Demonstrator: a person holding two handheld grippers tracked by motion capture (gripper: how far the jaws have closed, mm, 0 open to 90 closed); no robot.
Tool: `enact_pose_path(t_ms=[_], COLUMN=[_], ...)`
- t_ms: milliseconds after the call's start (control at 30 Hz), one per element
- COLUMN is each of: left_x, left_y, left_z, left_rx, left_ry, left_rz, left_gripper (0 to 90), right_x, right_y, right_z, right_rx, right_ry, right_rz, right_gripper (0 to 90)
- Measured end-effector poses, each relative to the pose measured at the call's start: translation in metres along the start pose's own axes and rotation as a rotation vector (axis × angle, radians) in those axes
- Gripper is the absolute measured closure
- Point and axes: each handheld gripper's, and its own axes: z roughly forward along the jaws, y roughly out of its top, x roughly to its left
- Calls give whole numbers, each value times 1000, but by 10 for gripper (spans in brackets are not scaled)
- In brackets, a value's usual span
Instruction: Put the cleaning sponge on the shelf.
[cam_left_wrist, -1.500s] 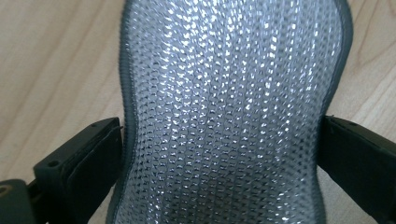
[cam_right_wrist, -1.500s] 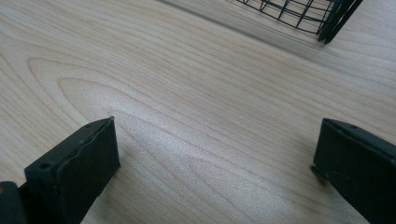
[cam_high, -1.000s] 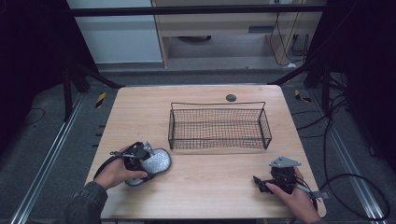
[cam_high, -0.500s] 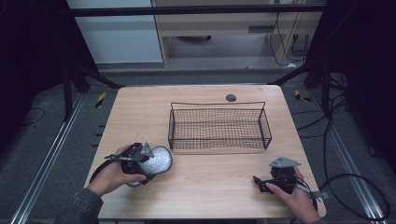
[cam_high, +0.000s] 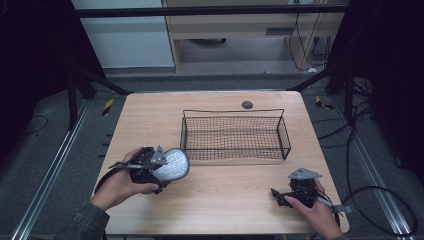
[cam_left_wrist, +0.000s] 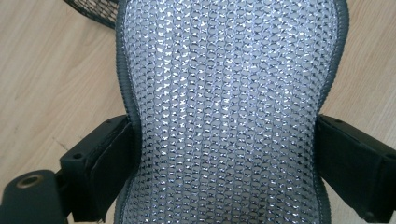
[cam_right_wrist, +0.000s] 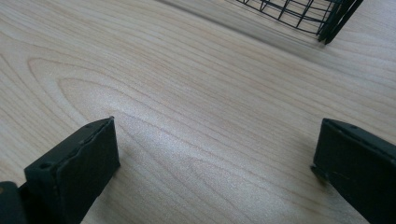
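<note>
— Around the work? One wooden table (cam_high: 230, 197), pale grain, bare in the middle. One black wire basket (cam_high: 234, 134), rectangular, open mesh walls, standing toward the far side. One small dark round disc (cam_high: 247, 104) beyond the basket, near the far edge.

— In the way? Just the basket's near left corner, close beside the silver mesh pad (cam_high: 171, 165).

— Pad's look? One piece, rounded outline pinched at the waist, glittering woven silver face, dark grey bound edge. Clear of the tabletop, front-left of the basket.

— Left gripper (cam_high: 150, 165)? Clamped on the pad's narrow waist, one black pad (cam_left_wrist: 109, 163) pressing each side, jaws about half closed.

— Right gripper (cam_high: 280, 195)? Resting low over bare wood at the near right, jaws spread wide, nothing between.
</note>
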Motion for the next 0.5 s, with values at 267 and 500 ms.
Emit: enact_pose_path(t_ms=[267,500], left_x=[4,8], left_y=[12,24], left_z=[-10,-17], left_rx=[-23,-43], left_ry=[24,40], left_rz=[13,26], left_gripper=[81,85], right_x=[0,0], right_y=[0,0], right_z=[0,0], right_rx=[0,0], right_ry=[0,0], right_rz=[0,-1], right_gripper=[3,3])
